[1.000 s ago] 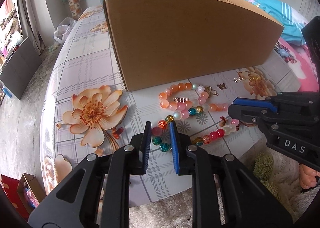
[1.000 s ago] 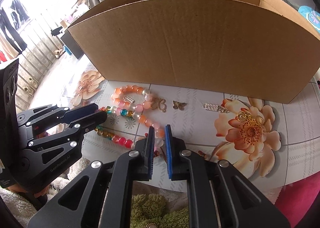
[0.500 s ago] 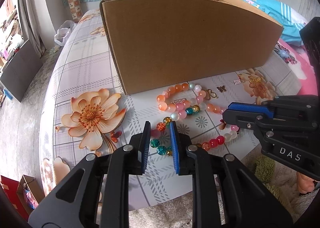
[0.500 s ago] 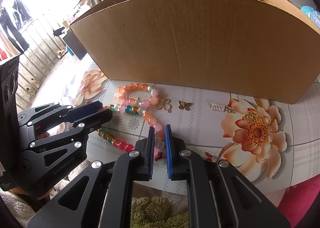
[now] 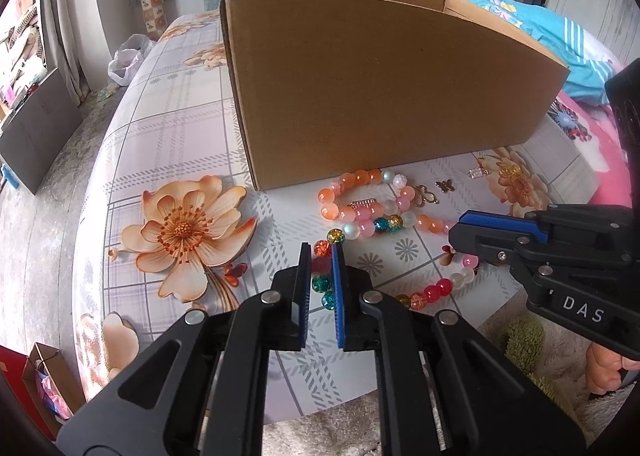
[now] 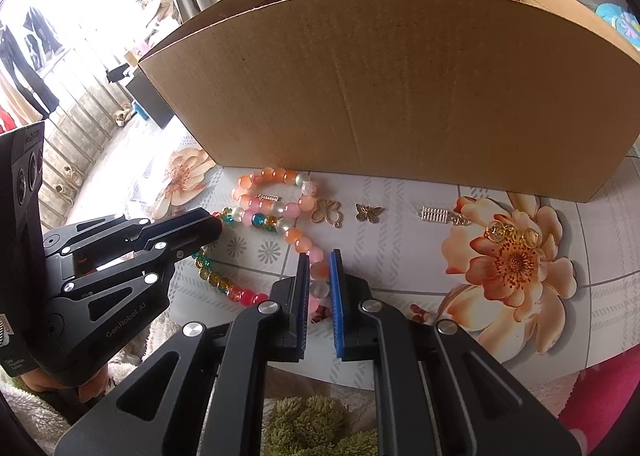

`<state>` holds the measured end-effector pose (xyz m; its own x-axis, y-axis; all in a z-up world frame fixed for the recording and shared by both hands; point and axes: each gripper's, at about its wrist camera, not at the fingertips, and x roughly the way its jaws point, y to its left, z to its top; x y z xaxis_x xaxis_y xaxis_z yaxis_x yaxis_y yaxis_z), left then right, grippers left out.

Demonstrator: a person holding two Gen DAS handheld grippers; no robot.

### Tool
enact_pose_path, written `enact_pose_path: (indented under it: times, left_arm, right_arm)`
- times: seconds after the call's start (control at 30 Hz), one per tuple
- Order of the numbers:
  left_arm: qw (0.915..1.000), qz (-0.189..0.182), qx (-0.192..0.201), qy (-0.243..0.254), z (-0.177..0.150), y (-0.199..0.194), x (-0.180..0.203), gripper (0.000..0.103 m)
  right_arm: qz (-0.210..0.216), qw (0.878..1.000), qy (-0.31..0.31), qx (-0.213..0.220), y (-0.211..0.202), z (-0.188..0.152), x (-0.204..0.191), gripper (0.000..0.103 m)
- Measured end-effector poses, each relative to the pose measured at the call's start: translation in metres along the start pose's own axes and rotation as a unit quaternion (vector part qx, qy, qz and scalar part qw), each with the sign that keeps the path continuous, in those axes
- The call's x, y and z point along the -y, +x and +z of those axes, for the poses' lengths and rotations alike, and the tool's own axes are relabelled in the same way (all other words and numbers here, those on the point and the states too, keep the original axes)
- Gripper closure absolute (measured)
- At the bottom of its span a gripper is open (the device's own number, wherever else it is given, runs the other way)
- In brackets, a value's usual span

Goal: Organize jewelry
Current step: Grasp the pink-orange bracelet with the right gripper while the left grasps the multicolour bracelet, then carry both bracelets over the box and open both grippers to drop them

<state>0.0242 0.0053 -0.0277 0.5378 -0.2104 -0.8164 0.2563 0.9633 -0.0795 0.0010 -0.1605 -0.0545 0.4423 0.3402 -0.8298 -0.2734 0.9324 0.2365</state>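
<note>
Pinching the bead necklace (image 5: 362, 215) on the flowered table (image 5: 168, 143), our left gripper (image 5: 321, 256) has just been closing on colored beads, our right gripper (image 6: 319, 262) squeezes pink ones. Next we lift together into the cardboard box (image 5: 380, 95).

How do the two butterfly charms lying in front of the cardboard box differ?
The open-outline butterfly charm is the larger, a gold wire frame you can see the tablecloth through; the solid butterfly charm is smaller, filled in and darker bronze. The outline charm lies right beside the pink bead strand; the solid one lies apart, alone. Both lie flat before the cardboard box.
</note>
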Motion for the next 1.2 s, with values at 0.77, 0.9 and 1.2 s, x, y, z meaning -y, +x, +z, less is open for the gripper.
enact_pose_path:
  times: [0.77, 0.9, 1.2]
  left_arm:
    - [0.9987, -0.042, 0.028, -0.004, 0.002, -0.031, 0.005, 0.094]
    - [0.9974, -0.056, 0.045, -0.002, 0.008, -0.048, 0.007, 0.094]
    - [0.9839, -0.104, 0.142, 0.029, 0.045, -0.118, 0.01, 0.094]
  right_arm:
    - [0.001, 0.999, 0.003, 0.036, -0.042, -0.003, 0.016, 0.093]
    - [0.001, 0.999, 0.0, 0.052, -0.06, -0.002, 0.019, 0.093]
    - [0.025, 0.991, -0.037, 0.123, -0.131, 0.024, 0.01, 0.093]
